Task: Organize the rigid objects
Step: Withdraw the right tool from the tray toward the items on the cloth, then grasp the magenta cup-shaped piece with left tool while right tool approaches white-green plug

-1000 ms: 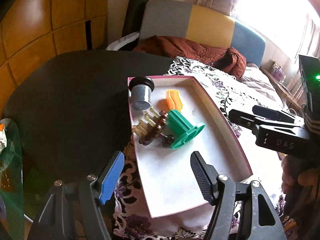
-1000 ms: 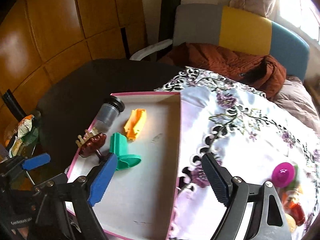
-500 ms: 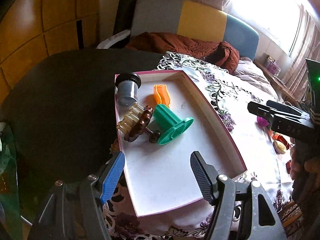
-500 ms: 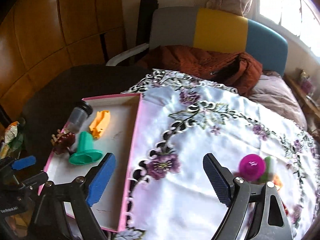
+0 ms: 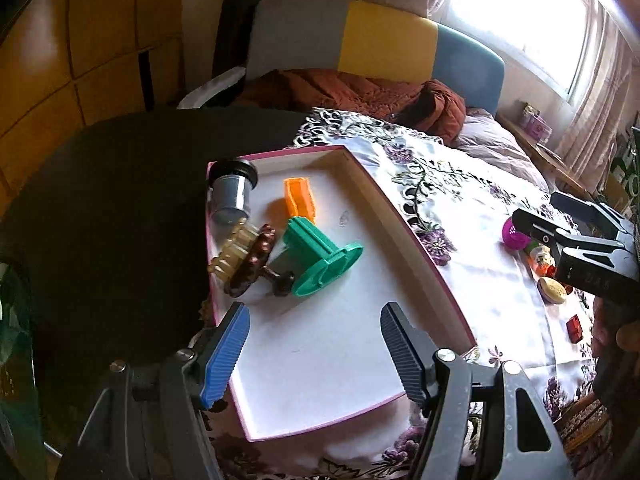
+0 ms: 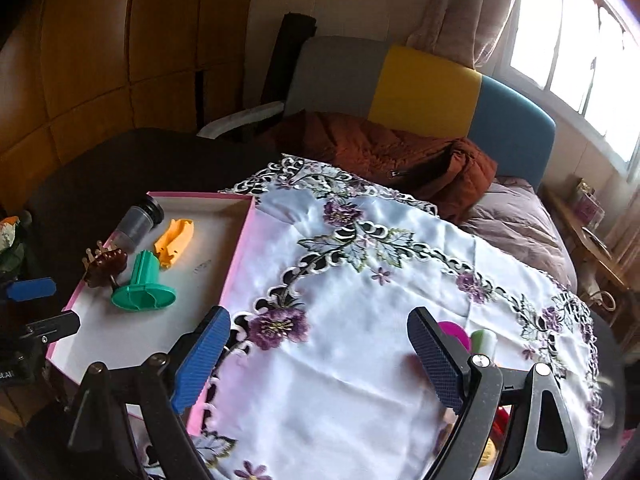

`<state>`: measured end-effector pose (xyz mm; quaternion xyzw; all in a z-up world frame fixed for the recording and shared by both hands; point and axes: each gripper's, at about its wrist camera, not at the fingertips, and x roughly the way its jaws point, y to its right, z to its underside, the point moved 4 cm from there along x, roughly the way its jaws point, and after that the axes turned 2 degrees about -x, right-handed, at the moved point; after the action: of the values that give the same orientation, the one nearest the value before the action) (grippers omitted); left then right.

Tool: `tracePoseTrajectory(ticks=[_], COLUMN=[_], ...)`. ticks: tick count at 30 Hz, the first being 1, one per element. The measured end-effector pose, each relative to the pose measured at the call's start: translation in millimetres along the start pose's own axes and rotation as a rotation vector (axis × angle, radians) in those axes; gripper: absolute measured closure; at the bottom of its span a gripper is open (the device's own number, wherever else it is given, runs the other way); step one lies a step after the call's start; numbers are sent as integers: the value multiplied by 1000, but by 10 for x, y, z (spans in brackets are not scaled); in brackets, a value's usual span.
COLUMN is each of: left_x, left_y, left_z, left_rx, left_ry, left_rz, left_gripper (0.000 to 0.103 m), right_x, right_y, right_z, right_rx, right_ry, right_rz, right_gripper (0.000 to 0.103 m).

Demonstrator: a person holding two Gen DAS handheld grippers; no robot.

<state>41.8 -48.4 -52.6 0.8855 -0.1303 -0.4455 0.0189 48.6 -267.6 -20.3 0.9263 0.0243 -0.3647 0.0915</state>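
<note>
A pink-rimmed white tray (image 5: 420,248) holds a grey cylinder with a black cap (image 5: 232,192), an orange piece (image 5: 300,200), a green flanged piece (image 5: 320,252), a brown clip (image 5: 252,260) and a beige comb (image 5: 234,248). My left gripper (image 5: 314,344) hangs open and empty over the tray's near end. My right gripper (image 6: 316,356) is open and empty above the floral cloth (image 6: 360,280), to the right of the tray (image 6: 236,248). A magenta round piece (image 6: 454,332) and a green-and-white piece (image 6: 484,342) lie just behind its right finger. A yellowish oval (image 5: 552,290) and a red piece (image 5: 574,326) also rest on the cloth.
The tray straddles a dark round table (image 5: 100,200) and the cloth. Behind stand a grey, yellow and blue chair (image 5: 380,40) with a rust-coloured jacket (image 5: 360,92), wooden wall panels at left and a bright window at right. A person's hand (image 5: 624,332) grips the right tool.
The right gripper has swung rightward from above the tray to above the cloth, bringing the magenta piece beside its right finger. The left gripper drifted slightly. The things in the tray stayed put.
</note>
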Motion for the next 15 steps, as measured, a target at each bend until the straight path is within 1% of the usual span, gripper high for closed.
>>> tracePoseTrajectory(ticks=[5, 10, 15], left_x=[6, 12, 18], left_y=[91, 200, 282], left_z=[-30, -45, -57], left_rx=[15, 38, 59], left_ry=[-3, -5, -6], left_rz=[3, 3, 7], left_gripper=[34, 34, 34], right_x=[-109, -223, -262], right_y=[112, 156, 188], right_z=[1, -31, -45], right_rx=[8, 13, 5], right_ry=[21, 53, 64], right_rz=[20, 17, 25], right_gripper=[12, 10, 10])
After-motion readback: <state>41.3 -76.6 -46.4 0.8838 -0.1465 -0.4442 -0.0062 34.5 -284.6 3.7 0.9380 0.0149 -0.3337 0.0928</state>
